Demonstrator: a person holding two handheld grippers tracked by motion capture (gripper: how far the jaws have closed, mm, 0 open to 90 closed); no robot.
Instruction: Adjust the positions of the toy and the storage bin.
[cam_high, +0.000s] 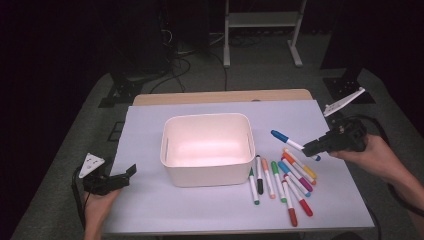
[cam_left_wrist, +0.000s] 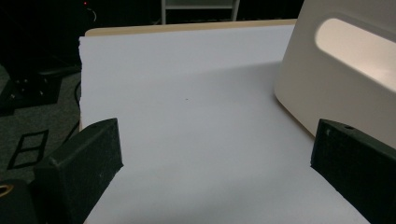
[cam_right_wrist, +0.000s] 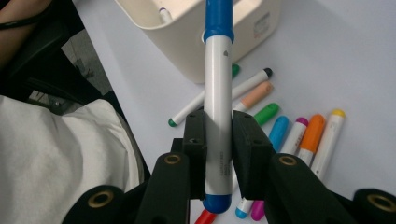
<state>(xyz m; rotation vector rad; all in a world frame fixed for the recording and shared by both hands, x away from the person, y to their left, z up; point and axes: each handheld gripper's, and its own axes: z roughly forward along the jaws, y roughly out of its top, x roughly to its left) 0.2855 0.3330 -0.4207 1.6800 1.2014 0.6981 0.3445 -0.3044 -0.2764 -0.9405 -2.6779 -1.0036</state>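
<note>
The white bin sits in the middle of the pale mat, and that is where I judge this marker belongs, so the job now is to carry it over the near rim and let it go only once its lower end is well inside the walls. I'd keep it tilted with the capped end leading toward the opening, clear the rim rather than clip it, and loosen my grip low enough that it doesn't bounce back out. One marker with a purple tip already shows inside the bin in my right gripper view, so I'd aim for the bare floor beside it. The rest of the markers lie in a loose row on the mat to the right of the bin, just below what I'm carrying. My right gripper is raised above that row, jaws pointing left toward the bin, clamped tight on the white barrel of the blue-capped marker, which sticks out past the jaws at both ends. My left gripper rests low at the mat's left edge, well apart from the bin, jaws wide apart with nothing between them.
</note>
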